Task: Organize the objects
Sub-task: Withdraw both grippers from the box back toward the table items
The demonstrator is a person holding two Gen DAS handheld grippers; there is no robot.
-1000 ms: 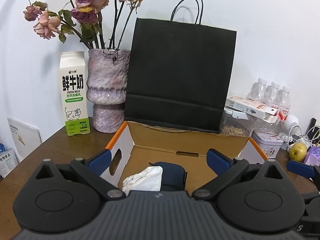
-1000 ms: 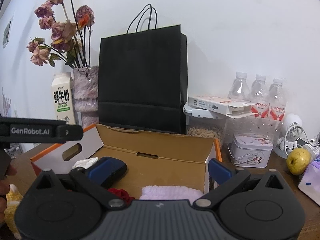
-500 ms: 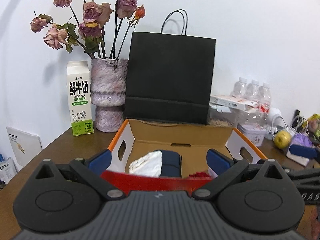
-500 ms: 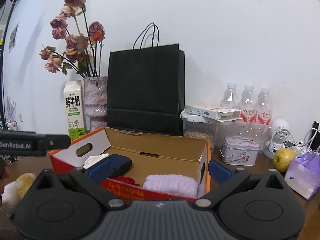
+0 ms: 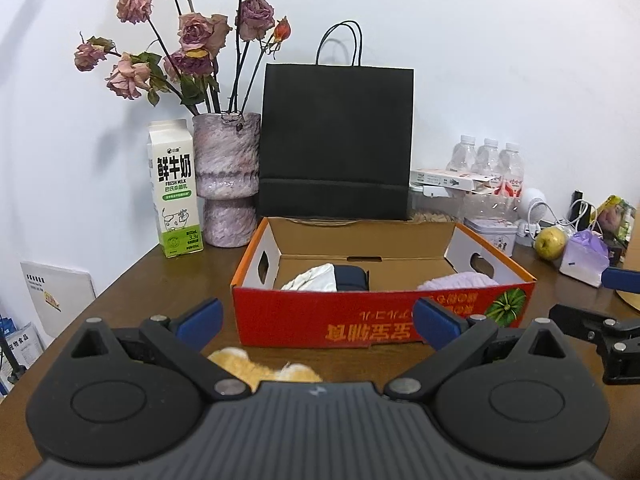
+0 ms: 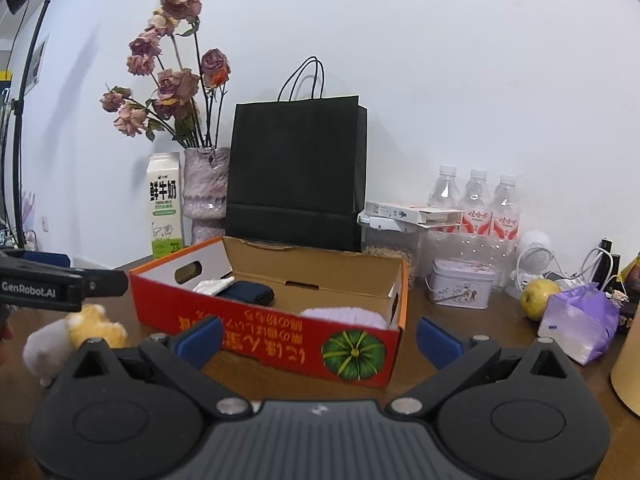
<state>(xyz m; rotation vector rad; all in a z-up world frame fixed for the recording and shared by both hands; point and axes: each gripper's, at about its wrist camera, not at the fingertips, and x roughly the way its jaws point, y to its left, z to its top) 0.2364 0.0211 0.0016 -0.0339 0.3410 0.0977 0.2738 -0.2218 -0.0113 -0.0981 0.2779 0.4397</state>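
A shallow cardboard box [image 5: 380,322] sits open on a brown wooden table [image 5: 132,292]. Its front wall is red with upside-down yellow lettering and a green pumpkin picture at one end; its edges are orange and its inside is plain brown card, with oval handle holes in the white end flaps. Inside the box lie a white cloth [image 5: 314,278], a dark blue pouch [image 5: 352,278] touching it, and a lilac fuzzy bundle [image 5: 458,280] at the other end.

In front of the box, a yellow and white plush toy [image 6: 80,326] rests on the table. The left gripper [image 5: 316,322] is above it with its jaws spread wide and empty; its body hides most of the toy. The right gripper [image 6: 318,338], in front of the box's pumpkin end, is likewise wide apart and holds nothing.

Behind the box stand a black paper bag [image 5: 336,144], a vase [image 5: 226,180] and a milk carton [image 5: 174,188].
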